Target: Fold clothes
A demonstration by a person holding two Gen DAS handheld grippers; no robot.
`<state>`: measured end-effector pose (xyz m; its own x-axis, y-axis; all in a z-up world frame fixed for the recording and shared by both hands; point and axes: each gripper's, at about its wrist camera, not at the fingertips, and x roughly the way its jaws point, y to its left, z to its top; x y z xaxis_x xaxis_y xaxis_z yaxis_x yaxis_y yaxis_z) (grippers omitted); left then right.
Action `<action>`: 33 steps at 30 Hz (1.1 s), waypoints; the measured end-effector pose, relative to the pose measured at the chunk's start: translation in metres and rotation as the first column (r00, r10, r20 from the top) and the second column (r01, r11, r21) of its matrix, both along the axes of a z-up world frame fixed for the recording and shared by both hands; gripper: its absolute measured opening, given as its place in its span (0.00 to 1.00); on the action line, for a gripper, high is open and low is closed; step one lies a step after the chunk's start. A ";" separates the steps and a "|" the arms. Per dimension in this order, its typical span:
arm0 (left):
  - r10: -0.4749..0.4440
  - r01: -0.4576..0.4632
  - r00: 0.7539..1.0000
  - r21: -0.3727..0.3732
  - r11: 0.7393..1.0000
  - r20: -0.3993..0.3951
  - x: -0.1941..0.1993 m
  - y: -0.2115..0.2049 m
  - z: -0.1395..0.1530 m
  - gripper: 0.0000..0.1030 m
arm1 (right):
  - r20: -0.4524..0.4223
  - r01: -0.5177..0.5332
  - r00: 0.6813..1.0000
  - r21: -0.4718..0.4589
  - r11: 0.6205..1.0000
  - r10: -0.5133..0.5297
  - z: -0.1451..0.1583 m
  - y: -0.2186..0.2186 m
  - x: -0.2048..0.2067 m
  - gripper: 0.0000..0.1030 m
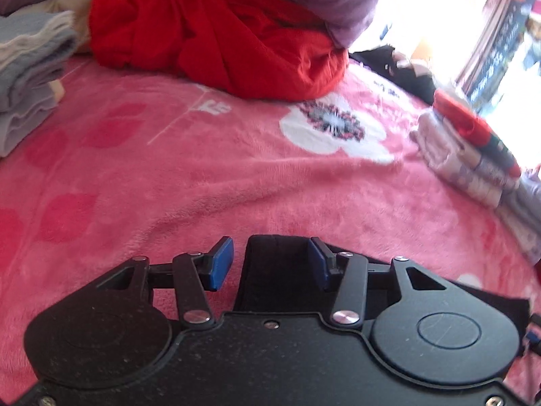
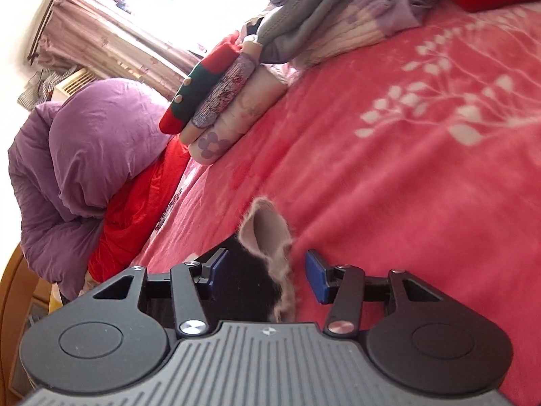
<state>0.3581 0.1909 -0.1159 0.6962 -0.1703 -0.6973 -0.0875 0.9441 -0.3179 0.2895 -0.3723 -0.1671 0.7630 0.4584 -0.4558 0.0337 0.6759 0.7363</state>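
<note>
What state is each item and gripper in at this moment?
left gripper: open, black garment between its pads
right gripper: open, over the garment's pink-lined edge
black garment: unfolded, on the pink blanket
red garment: crumpled
striped stack: folded
grey stack: folded
purple duvet: bunched

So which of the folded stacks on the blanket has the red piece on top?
The folded stack at the blanket's right edge in the left wrist view: red-and-green piece on top. The other pile, far left, is all grey.
</note>
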 end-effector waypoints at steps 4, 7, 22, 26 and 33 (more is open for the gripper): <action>0.108 -0.110 0.994 -0.249 0.962 -0.024 0.002 0.029 -0.011 0.20 | 0.025 -0.042 0.999 0.007 0.999 0.042 0.000 0.001 0.014 0.19; 0.145 -0.155 0.988 -0.299 0.942 -0.055 0.002 0.036 -0.020 0.21 | 0.043 -0.048 0.998 -0.055 0.997 0.050 0.007 0.008 0.016 0.06; -0.010 0.024 0.991 -0.099 0.995 0.137 -0.025 -0.003 0.031 0.47 | 0.169 -0.023 0.982 -0.335 0.942 0.084 0.041 0.036 -0.004 0.27; -0.360 0.354 0.928 0.068 0.933 0.096 -0.048 -0.071 0.023 0.37 | 0.117 -0.173 0.966 -0.359 0.917 0.229 0.037 0.056 -0.003 0.27; -0.427 0.408 0.904 0.276 0.870 0.010 -0.061 -0.122 -0.006 0.39 | 0.027 -0.192 0.974 -0.431 0.882 0.225 0.023 0.069 0.006 0.24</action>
<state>0.2968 0.0684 -0.1220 0.6480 -0.2742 -0.7106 0.3463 0.9370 -0.0459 0.2959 -0.3035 -0.1436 0.7100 0.3868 -0.5884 -0.1853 0.9088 0.3739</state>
